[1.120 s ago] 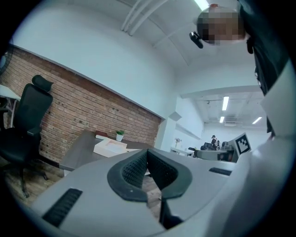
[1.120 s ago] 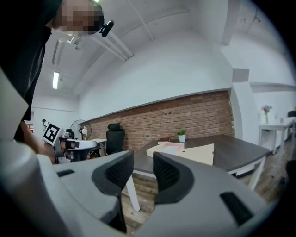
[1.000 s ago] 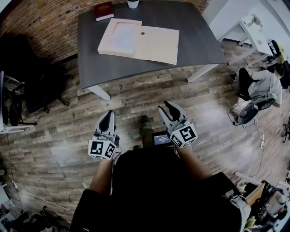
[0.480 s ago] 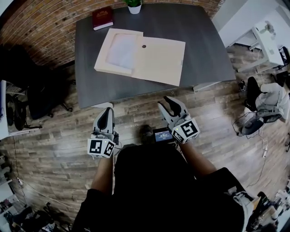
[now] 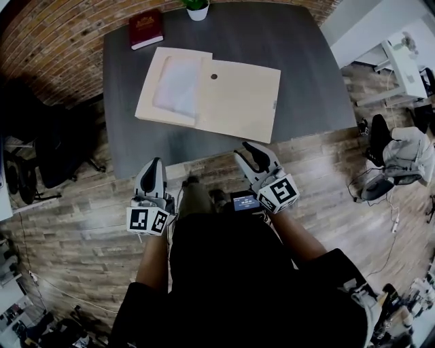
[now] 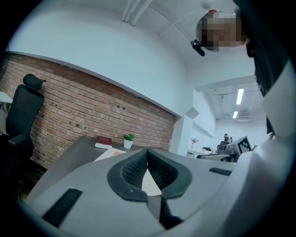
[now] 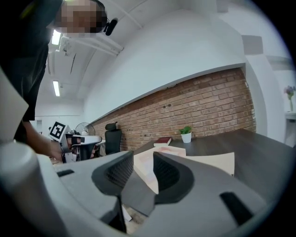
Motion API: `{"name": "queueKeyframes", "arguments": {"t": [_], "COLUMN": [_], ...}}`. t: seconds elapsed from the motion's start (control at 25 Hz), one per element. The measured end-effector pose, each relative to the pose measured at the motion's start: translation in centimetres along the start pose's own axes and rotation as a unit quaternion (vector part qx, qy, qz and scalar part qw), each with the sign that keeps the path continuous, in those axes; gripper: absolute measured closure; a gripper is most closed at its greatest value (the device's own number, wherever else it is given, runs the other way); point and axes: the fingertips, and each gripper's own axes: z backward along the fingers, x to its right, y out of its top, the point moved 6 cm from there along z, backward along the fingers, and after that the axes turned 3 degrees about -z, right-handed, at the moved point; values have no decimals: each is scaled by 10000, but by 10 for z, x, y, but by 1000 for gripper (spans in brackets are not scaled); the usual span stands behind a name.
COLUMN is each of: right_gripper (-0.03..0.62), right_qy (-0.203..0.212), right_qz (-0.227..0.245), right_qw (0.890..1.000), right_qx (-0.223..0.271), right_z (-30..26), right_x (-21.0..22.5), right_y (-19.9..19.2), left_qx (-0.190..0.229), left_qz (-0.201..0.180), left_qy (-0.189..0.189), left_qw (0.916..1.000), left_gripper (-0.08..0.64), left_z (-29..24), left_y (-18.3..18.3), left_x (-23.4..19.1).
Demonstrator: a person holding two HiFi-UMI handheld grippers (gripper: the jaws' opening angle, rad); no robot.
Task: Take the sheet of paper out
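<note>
A flat wooden box (image 5: 207, 92) lies on the dark grey table (image 5: 306, 68). Its sliding lid (image 5: 241, 98) is pulled partly to the right, and a white sheet of paper (image 5: 175, 83) shows in the uncovered left part. Both grippers hang over the floor just short of the table's near edge, touching nothing. My left gripper (image 5: 152, 168) points at the table with its jaws together (image 6: 148, 155). To its right, my right gripper (image 5: 253, 153) has its jaws a little apart (image 7: 143, 163), and the box (image 7: 203, 162) shows beyond them.
A red book (image 5: 145, 28) and a small potted plant (image 5: 197, 8) stand at the table's far edge. A black office chair (image 5: 47, 146) is at the left. A white desk (image 5: 401, 61) and a chair draped with clothes (image 5: 401, 153) are at the right.
The person has walked toward the table, so it now fills more of the head view. Both grippers have come up to its near edge, held as before.
</note>
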Motion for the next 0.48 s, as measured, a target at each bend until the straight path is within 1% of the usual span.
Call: {"name": "queueKeyframes", "arguments": {"t": [0.08, 0.2, 0.36, 0.48], "right_gripper": [457, 459, 457, 457], "right_qy": [-67, -169, -332, -383], "right_qz": [-103, -135, -196, -153], "right_qw": [9999, 9996, 9992, 9989], "right_qx": [-76, -156, -138, -212], "right_z": [-14, -45, -88, -120], "right_x": [7, 16, 23, 25], "right_y": [-2, -1, 9, 18], "left_qx": [-20, 42, 16, 20], "left_qz": [33, 93, 127, 128], "left_qy": [-23, -102, -279, -424], "left_qw": [10000, 9999, 9995, 9990], "left_gripper": [565, 563, 565, 564], "left_z": [-15, -41, -76, -99], "left_y": [1, 4, 9, 19], "left_x": [-15, -43, -80, -102]}}
